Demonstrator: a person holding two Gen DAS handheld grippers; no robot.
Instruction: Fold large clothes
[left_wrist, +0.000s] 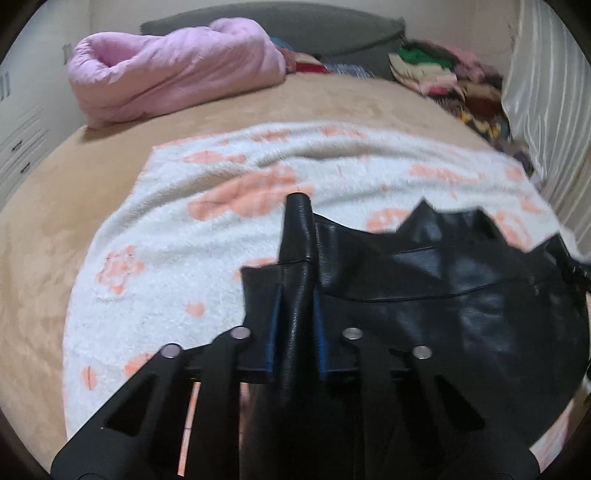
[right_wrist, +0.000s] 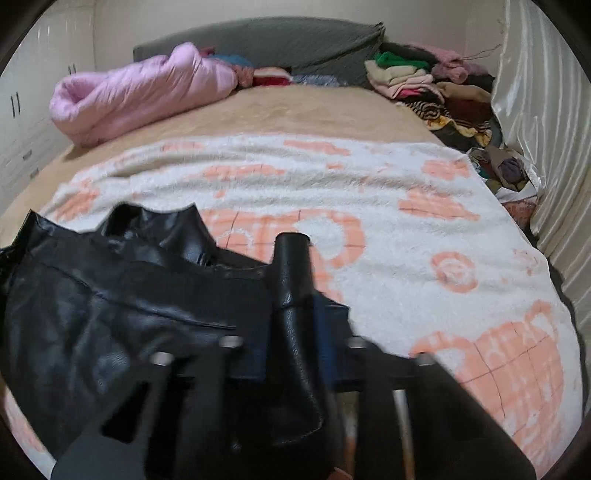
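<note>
A black leather jacket hangs spread between my two grippers above a white blanket with orange flowers. My left gripper is shut on a pinched fold at the jacket's left edge, and the leather sticks up between the blue pads. In the right wrist view, my right gripper is shut on a fold at the right edge of the jacket, whose body stretches to the left over the blanket.
A beige bedspread covers the bed. A rolled pink quilt lies at the back left. A pile of mixed clothes sits at the back right by a grey headboard. A shiny cream curtain hangs on the right.
</note>
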